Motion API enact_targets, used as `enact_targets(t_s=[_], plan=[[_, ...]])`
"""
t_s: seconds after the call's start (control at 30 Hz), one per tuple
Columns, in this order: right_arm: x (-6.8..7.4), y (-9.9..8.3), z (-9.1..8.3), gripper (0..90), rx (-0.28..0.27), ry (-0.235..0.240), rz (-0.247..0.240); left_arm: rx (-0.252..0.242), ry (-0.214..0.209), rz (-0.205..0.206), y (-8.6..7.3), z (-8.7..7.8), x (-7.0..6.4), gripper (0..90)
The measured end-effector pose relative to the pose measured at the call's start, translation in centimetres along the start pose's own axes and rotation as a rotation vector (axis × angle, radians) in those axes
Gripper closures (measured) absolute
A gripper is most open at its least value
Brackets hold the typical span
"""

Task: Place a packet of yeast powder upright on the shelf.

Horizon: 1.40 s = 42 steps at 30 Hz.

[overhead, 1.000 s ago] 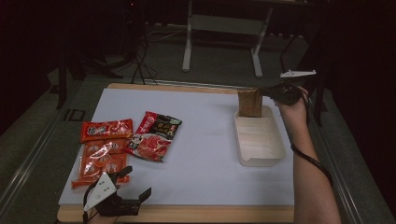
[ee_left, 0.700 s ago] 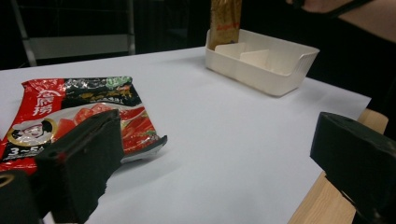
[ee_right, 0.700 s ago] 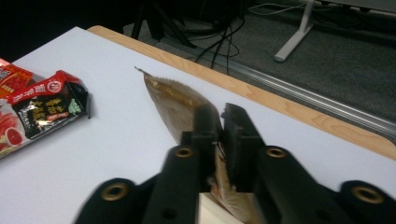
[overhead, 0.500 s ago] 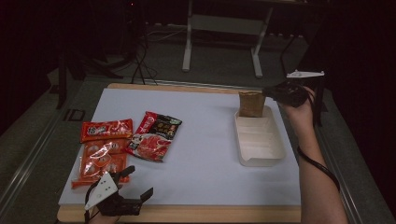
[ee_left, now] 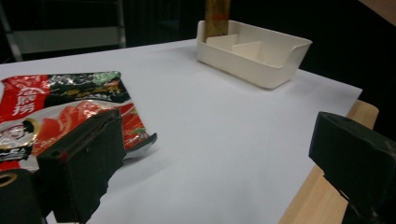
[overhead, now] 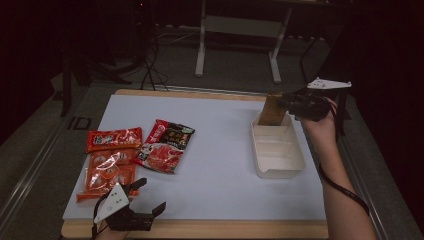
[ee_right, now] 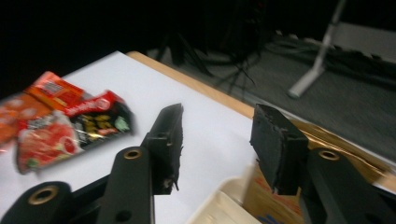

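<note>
The right claw (overhead: 290, 104) has drawn slightly back toward the right from the brown packet (overhead: 273, 111) since half a second ago; a second ago it sat closer over the packet's top. In the right gripper view its jaws now stand apart with nothing between them, the packet's golden-brown surface (ee_right: 327, 140) lying just beyond the right jaw. Whether a jaw tip touches the packet cannot be told. The packet stands upright in the far compartment of the white tray (overhead: 295, 162), leaning against its far wall; the left gripper view shows it rising above the tray rim (ee_left: 280, 70).

The left claw (overhead: 142, 197) has stayed at the near left edge of the desk (overhead: 220, 160), jaws wide apart and empty. Its left jaw lies just beside the black-and-red sauce packet (ee_left: 70, 107), which shows in the high view at the middle left (overhead: 167, 145). Beside it lie two orange-red packets, one (overhead: 114, 139) farther away and one (overhead: 107, 172) nearer. None of these has moved.
</note>
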State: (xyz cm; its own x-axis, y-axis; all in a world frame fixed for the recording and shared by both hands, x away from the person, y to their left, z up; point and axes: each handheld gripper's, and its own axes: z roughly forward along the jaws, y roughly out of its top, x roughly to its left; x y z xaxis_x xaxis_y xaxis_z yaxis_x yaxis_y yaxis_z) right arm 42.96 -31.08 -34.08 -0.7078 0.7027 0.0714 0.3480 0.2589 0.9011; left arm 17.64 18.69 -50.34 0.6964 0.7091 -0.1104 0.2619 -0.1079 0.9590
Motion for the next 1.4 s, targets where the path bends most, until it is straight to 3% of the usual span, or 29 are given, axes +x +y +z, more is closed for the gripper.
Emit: enact_targets(t_s=[0.17,0.27,0.37,0.43,0.5,0.53,0.7,0.9,1.07,1.13,1.2,1.4], plan=[[2.2,-0.4,-0.8,33.9,-0.052,0.023,-0.023,0.03,-0.036,0.0,0.3,0.1,-0.4,4.1],[3.6,-0.9,-1.3,18.0,-0.077,0.062,-0.008,0.045,-0.069,-0.015,0.5,0.4,-0.6,4.2],[5.1,-1.6,-1.6,12.9,-0.068,0.088,-0.025,0.04,-0.074,0.003,0.9,0.4,-0.9,4.2],[6.2,-2.2,-1.9,13.4,-0.074,0.097,-0.043,0.037,-0.072,-0.007,1.3,0.3,-1.0,4.2],[6.8,-2.9,-2.4,14.2,-0.113,0.162,0.0,0.031,-0.076,-0.025,1.6,0.3,-0.9,4.2],[7.1,-3.2,-2.5,14.8,-0.124,0.166,-0.001,0.034,-0.076,-0.029,1.7,0.3,-0.9,4.6],[9.0,-5.0,-3.4,14.9,-0.11,0.195,-0.051,0.044,-0.075,-0.011,2.5,0.5,-0.8,5.1],[11.0,-6.9,-4.6,14.9,-0.151,0.213,-0.067,0.04,-0.096,-0.014,3.8,1.1,-0.5,5.1],[12.2,-8.5,-5.1,15.1,-0.135,0.22,-0.08,0.046,-0.11,0.002,4.3,1.7,-0.3,5.1],[12.4,-8.8,-5.1,15.1,-0.131,0.216,-0.081,0.047,-0.103,0.01,4.3,1.8,-0.2,6.0],[12.9,-9.8,-5.7,15.0,-0.126,0.23,-0.078,0.03,-0.086,0.005,4.5,1.7,0.2,13.4],[13.3,-11.1,-6.7,15.0,-0.127,0.23,-0.077,0.033,-0.063,0.005,5.1,2.0,1.1,13.5]])
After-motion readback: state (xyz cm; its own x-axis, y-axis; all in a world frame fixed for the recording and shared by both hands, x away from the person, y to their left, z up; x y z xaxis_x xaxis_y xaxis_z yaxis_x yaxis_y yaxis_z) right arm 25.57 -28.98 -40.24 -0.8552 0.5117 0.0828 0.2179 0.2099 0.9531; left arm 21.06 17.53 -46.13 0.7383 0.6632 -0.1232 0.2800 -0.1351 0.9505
